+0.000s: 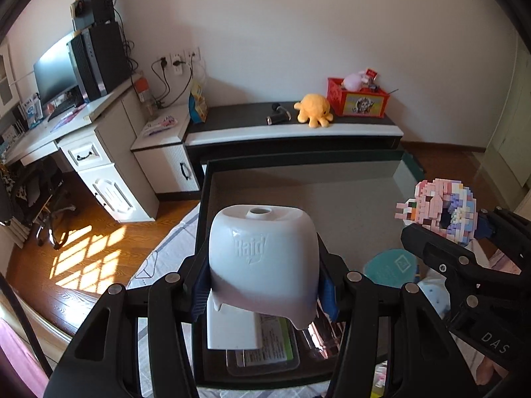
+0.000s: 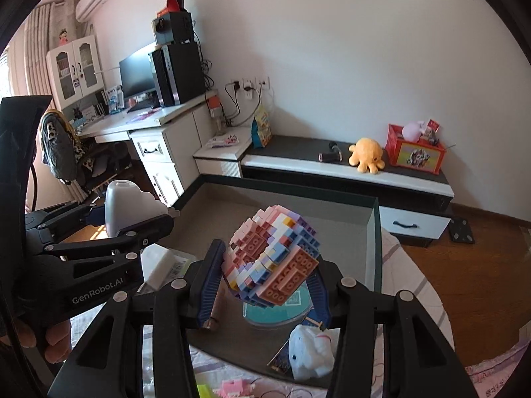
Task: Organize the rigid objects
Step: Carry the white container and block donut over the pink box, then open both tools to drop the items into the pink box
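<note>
Two claws we hold above the dark tray (image 1: 203, 219): the left gripper (image 1: 264, 293) is clamped on a white Raid device (image 1: 262, 258), the right gripper (image 2: 265, 285) on a pastel brick model (image 2: 272, 258). Farther, a yellow plush octopus (image 1: 313, 109) sits on the low cabinet (image 1: 292, 132).

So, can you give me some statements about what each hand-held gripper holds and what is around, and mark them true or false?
1. The left hand-held gripper grips a white plastic Raid device. True.
2. The right hand-held gripper is empty. False: it holds a pastel building-block model.
3. A yellow plush octopus sits on the low cabinet. True.
4. The dark-rimmed tray is red. False: it is dark with a grey floor.
</note>
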